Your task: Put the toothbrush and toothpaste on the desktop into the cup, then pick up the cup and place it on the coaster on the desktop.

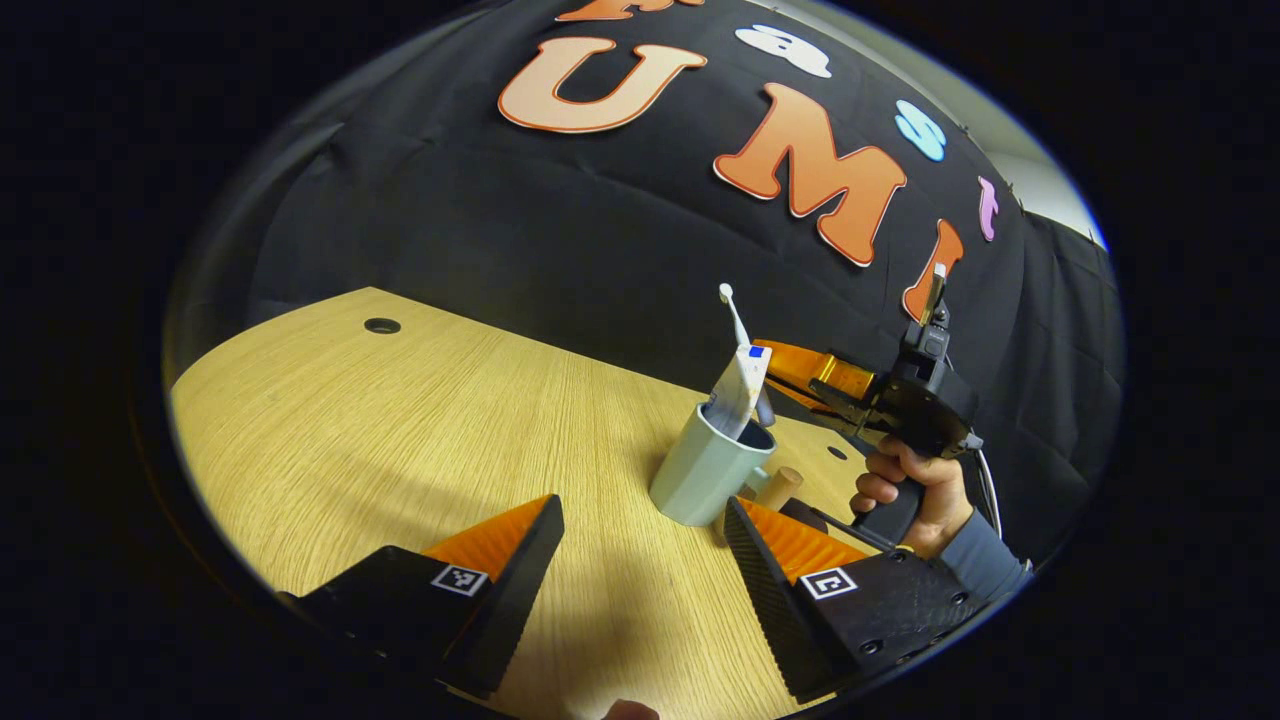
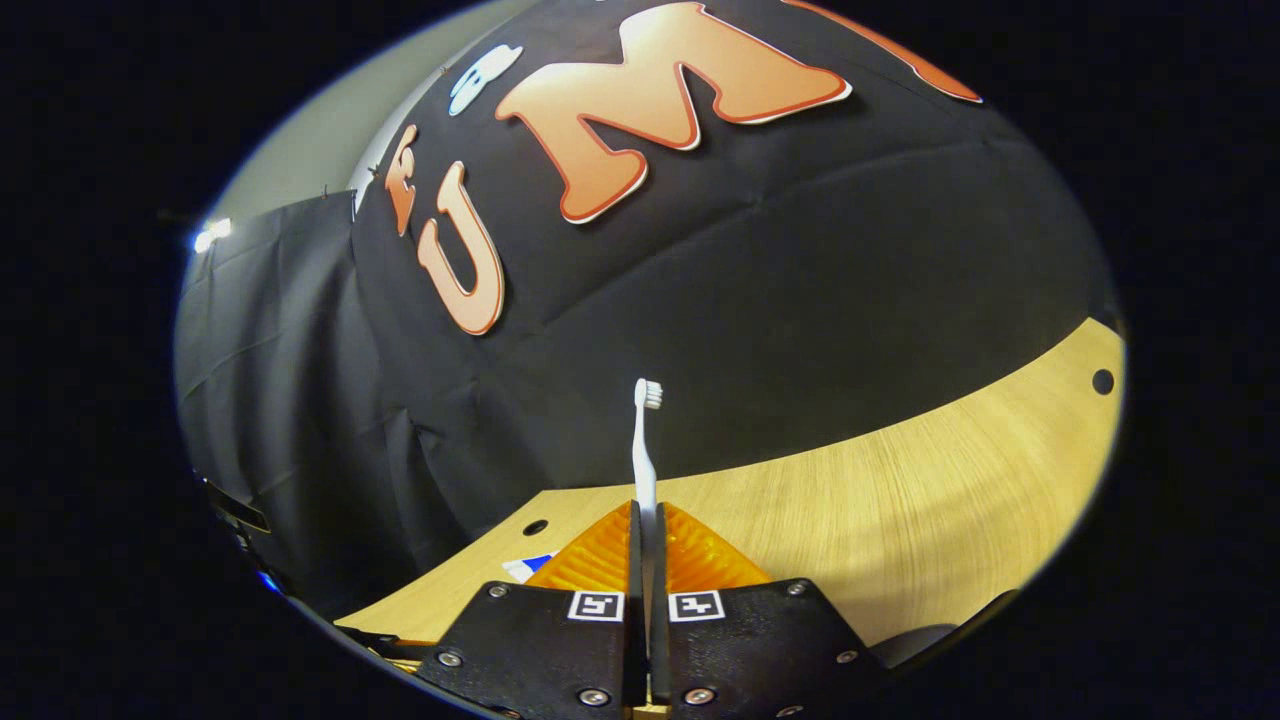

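In the left gripper view a pale cup stands on the wooden desktop with a white toothpaste tube leaning in it. A white toothbrush rises upright over the cup's far rim, its lower end hidden behind the tube. My right gripper reaches to it from the right, held by a hand. In the right gripper view that gripper is shut on the toothbrush handle, bristles up. My left gripper stands open just in front of the cup, nothing between its fingers.
A small pale wooden round piece lies at the cup's base on the right, with a dark shape behind it. The desktop has cable holes. Black cloth walls the desk's far edge. Bare wood spreads left of the cup.
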`<state>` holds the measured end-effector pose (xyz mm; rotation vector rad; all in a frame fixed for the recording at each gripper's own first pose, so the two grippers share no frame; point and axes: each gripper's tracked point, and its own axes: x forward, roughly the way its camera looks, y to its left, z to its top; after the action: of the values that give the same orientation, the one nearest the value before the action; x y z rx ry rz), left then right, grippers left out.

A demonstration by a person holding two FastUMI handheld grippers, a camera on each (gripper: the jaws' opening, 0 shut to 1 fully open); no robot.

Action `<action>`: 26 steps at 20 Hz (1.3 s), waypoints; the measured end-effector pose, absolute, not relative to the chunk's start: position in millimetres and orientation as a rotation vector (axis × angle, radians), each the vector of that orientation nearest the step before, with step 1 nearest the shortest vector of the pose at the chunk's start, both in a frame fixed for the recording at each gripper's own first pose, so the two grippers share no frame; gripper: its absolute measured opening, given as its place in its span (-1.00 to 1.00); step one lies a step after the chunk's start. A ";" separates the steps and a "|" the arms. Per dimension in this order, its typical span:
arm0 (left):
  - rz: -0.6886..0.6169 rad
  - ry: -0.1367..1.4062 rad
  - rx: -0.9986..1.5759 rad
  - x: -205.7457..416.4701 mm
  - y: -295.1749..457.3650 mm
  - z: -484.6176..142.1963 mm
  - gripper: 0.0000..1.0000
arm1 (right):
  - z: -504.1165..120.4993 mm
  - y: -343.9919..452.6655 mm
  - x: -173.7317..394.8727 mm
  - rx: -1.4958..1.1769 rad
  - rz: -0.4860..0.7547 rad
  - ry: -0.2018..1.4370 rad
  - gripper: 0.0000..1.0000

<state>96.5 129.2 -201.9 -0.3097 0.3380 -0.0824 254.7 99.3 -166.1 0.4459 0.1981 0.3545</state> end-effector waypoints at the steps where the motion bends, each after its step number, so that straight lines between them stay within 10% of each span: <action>1: -0.085 0.341 -0.313 95.0 128.5 -202.4 0.94 | -165.3 102.5 254.1 0.443 0.359 0.183 -0.96; 13: -0.077 0.326 -0.302 90.3 124.2 -199.8 0.94 | -168.4 102.4 217.8 0.336 0.396 0.093 -0.70; 19: -0.107 0.333 -0.253 85.2 93.6 -195.4 0.94 | -154.2 82.3 203.5 0.333 0.374 0.088 -0.90; 23: -0.092 0.357 -0.173 91.4 69.0 -176.9 0.93 | -129.1 61.1 175.5 0.201 0.368 0.080 -0.50; 26: -0.072 0.433 -0.206 109.2 51.6 -161.3 0.92 | -104.8 39.1 151.7 0.132 0.346 0.057 0.16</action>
<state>109.2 51.6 -161.3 -0.2061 0.4326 -0.0723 151.7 39.1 -104.8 0.1316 0.0565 0.3461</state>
